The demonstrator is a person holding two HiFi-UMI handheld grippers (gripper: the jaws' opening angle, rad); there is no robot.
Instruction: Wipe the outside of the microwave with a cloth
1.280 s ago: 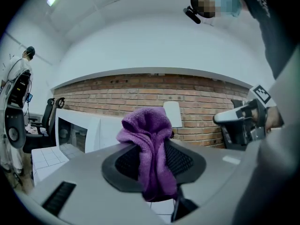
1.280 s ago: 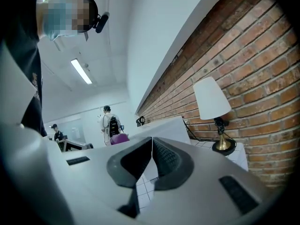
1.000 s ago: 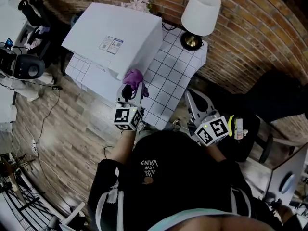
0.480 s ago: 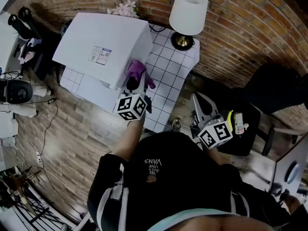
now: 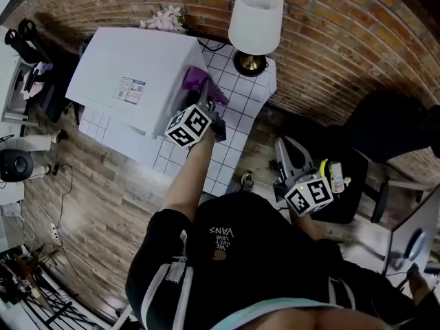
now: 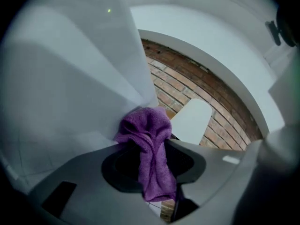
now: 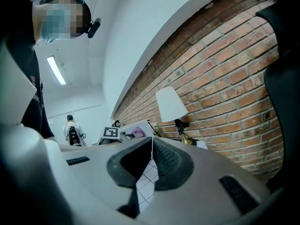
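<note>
A white microwave (image 5: 137,74) stands on a white grid-patterned table (image 5: 237,112). My left gripper (image 5: 203,95) is shut on a purple cloth (image 5: 197,81) and presses it against the microwave's right side, near the top edge. In the left gripper view the purple cloth (image 6: 149,149) bunches between the jaws against the white microwave wall (image 6: 70,78). My right gripper (image 5: 292,160) hangs low off the table's right side, away from the microwave. Its jaws meet with nothing between them in the right gripper view (image 7: 151,165).
A white-shaded lamp (image 5: 254,19) stands on the table behind the cloth, by the brick wall (image 5: 344,40). Pale flowers (image 5: 161,19) sit behind the microwave. A dark chair (image 5: 357,177) holding a small bottle (image 5: 335,177) is on the right. Equipment clutters the left floor (image 5: 20,163).
My left gripper has carried the purple cloth up and back along the microwave's right side, from the front lower corner toward the top edge. The right gripper has barely moved.
</note>
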